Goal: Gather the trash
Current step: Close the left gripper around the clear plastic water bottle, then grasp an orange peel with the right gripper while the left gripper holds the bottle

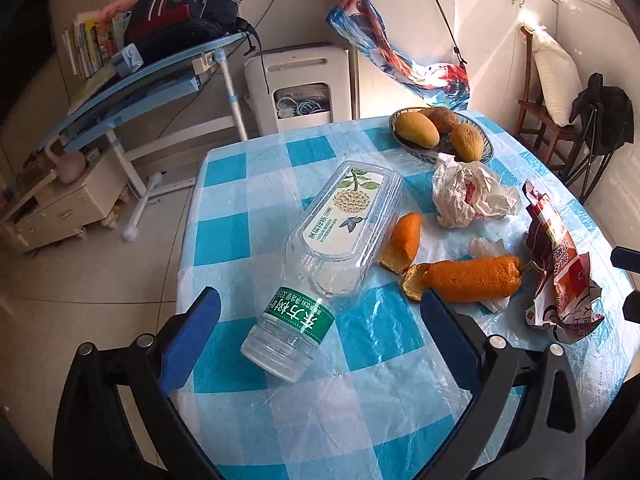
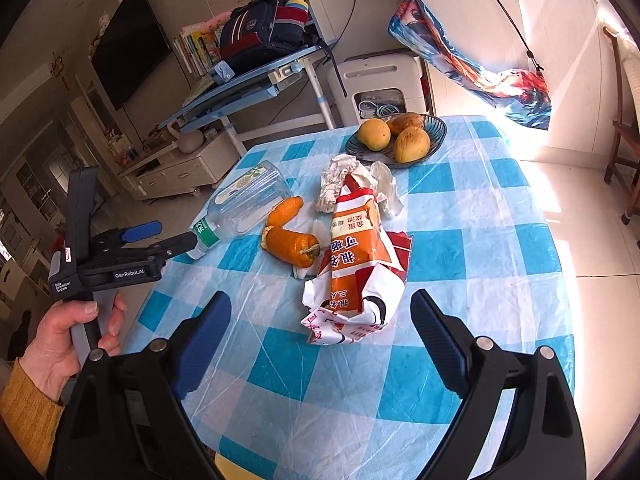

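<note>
Left gripper (image 1: 320, 334): held just above the near-left part of the table, its blue-padded jaws spread wide apart; nothing is clamped. In the right wrist view it is seen from the side (image 2: 176, 240), gripped by the person's hand (image 2: 76, 328) in a mustard sleeve.
Right gripper (image 2: 322, 330): jaws spread wide apart above the near edge of the table, with nothing held between them.
Table (image 2: 480, 264): covered by a blue-and-white checked plastic cloth.
Plastic bottle (image 1: 324, 256): clear, empty and uncapped, laid on its side near the left edge; its open neck with the green label band is seen between the left gripper's fingers, pointed toward the camera, not touched by either pad.
Snack wrapper (image 2: 354, 268): orange, red and white, crumpled, laid in front of the right gripper, seen between its open fingers and slightly beyond their tips.
Orange peel (image 1: 468, 278): two pieces laid between bottle and wrapper, the larger curled one just beside the wrapper, the smaller one (image 1: 404, 242) close to the bottle's side.
Crumpled white paper (image 1: 468, 194): placed beyond the peel, just in front of the bowl.
Fruit bowl (image 2: 436, 130): set at the far side of the table, with three yellow-brown fruits held in it.
Background: a blue study desk (image 1: 140, 84) with a backpack is seen well beyond the table.
</note>
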The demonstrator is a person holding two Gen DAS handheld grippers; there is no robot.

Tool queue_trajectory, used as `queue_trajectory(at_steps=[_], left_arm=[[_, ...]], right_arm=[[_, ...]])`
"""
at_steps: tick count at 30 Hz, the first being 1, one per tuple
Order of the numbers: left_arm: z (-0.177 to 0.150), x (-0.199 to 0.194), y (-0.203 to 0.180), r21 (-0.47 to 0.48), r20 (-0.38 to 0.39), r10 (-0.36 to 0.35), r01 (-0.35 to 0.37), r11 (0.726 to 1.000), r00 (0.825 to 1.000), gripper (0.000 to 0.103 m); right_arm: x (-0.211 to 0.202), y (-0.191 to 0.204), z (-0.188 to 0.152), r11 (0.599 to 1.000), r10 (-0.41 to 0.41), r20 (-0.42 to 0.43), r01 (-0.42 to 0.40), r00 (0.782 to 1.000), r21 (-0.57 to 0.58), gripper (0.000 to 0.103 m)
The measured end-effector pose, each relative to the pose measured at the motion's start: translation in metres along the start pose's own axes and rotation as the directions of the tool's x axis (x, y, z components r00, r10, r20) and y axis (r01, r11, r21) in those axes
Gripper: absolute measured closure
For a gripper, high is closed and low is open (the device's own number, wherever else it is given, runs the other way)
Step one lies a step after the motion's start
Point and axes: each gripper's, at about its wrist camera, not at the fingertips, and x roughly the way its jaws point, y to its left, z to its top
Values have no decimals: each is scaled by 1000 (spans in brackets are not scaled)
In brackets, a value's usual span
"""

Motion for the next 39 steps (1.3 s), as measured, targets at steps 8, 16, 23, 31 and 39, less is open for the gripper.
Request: queue_trajectory(at_steps=[8, 16, 23, 31, 39], left_arm=[[22, 39, -7, 58, -11, -9, 10, 998, 1000, 6], [23, 44, 5, -24, -45, -171, 170, 985, 984, 45], [19, 33, 23, -47, -68, -173, 170, 984, 983, 47], [15, 28, 48, -100, -87, -109, 100, 990, 990, 47], [10, 25, 73, -158, -83, -105, 91, 983, 991, 47]], right_arm=[[9, -9, -2, 1000, -1, -9, 1, 1000, 14, 15], [-6, 17, 11, 991, 36, 106, -22, 994, -132, 15], [30, 72, 23, 895, 93, -5, -86, 996, -437, 18], [82, 70, 37, 905, 94, -127, -138, 987, -402, 27], [145, 35, 74, 989, 107, -259, -130, 960, -74, 48]])
